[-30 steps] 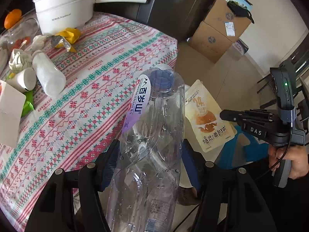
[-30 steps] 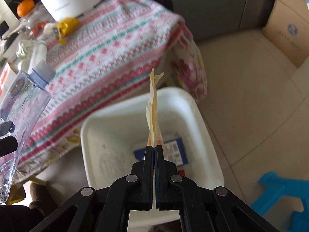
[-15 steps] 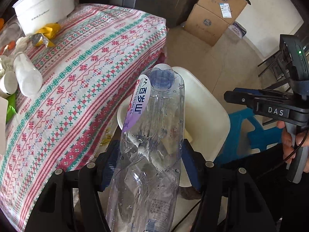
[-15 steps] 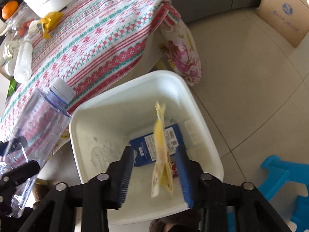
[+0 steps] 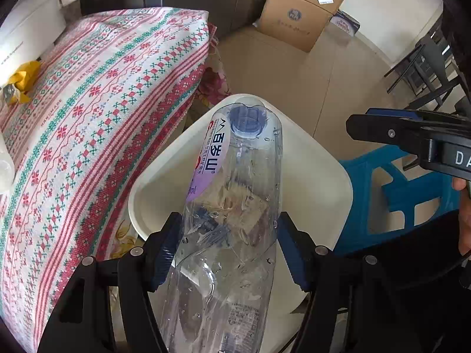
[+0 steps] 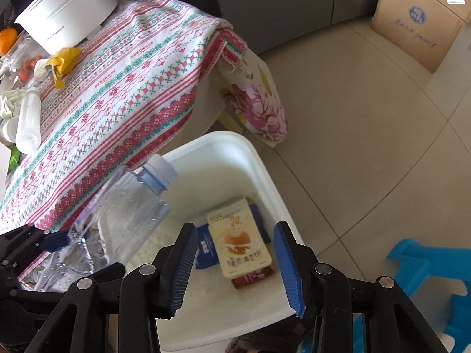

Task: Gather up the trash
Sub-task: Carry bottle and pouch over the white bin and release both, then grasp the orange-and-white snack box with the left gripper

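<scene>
On the surface (image 6: 123,94) at ten o'clock, more trash waits beside the pot (image 6: 67,8). Our left gripper (image 5: 226,253) clamps its jaws on the bottle (image 5: 232,206), cap aimed down over the bin (image 5: 329,176) so it can drop in. At four o'clock, our right gripper (image 6: 235,261) has empty jaws, half apart and opening; the pouch (image 6: 238,244) lies in the bin below.

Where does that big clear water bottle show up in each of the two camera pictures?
Left wrist view: the water bottle fills the bottom centre, held between the left gripper pads, cap pointing away.
Right wrist view: the bottle sits at the lower left, cap toward the table.
Shared landmark: the white bin beneath it.
</scene>
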{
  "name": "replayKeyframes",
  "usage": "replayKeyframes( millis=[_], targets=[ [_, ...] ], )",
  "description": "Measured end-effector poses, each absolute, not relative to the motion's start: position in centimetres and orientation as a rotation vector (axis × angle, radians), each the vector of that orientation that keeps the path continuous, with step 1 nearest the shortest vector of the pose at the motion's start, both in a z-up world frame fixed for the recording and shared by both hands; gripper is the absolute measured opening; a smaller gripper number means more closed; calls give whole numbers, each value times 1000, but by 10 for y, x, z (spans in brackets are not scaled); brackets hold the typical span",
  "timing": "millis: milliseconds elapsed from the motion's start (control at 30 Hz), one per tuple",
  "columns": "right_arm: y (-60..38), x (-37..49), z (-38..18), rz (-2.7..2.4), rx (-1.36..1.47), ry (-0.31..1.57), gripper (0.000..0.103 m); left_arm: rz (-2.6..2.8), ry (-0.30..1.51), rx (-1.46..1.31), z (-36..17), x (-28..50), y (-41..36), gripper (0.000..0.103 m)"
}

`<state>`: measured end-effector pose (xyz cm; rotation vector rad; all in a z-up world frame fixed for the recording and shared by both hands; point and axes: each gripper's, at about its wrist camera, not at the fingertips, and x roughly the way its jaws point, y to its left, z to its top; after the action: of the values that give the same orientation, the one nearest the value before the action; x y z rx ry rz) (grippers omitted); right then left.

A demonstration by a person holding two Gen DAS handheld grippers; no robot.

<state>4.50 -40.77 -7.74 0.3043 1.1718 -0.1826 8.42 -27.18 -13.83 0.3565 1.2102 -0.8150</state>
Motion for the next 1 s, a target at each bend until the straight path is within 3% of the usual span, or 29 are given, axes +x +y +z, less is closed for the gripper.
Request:
replayKeyframes(
  millis=[267,1000],
  targets=[
    [-414,48,-74,-207,294,1159,55,-813,1194,349,-133,87,-271,77],
    [-375,66,-57,-148,242,1122,66,-642,1087,216,-75,98,-162,81]
  ],
)
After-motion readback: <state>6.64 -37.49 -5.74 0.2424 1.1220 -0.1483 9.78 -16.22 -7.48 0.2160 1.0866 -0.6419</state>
